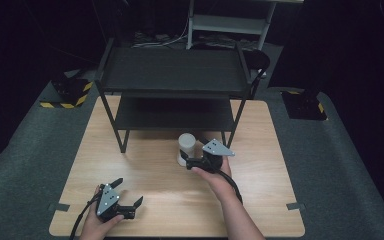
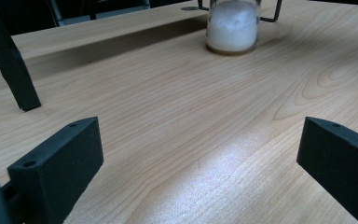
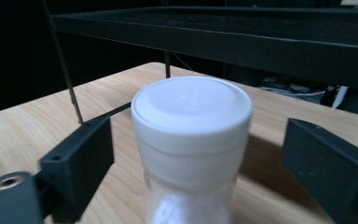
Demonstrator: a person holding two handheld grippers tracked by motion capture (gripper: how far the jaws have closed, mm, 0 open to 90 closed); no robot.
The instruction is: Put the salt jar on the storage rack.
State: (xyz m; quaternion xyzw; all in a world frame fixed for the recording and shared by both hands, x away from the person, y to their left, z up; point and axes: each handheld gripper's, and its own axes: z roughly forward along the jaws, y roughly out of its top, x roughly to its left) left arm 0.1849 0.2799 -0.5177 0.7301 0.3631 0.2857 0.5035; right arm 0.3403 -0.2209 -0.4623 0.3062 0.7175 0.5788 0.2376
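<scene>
Right gripper [image 3: 193,163] has its jaws spread wide either side of the jar [image 3: 192,149], not touching it yet. White screw cap, clear smooth body full of white powder: rigid, probably slippery and breakable, so I'd grip below the cap. It stands mid-table [image 1: 145,165], just before the black shelf [image 1: 172,75]. Left gripper [image 1: 126,196] rests released near the front-left corner.

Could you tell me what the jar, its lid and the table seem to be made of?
Jar: likely clear glass or plastic, as white powder shows through. Lid: matte white, probably plastic. Table: pale wood or wood-look laminate, with visible grain and slight sheen.
</scene>
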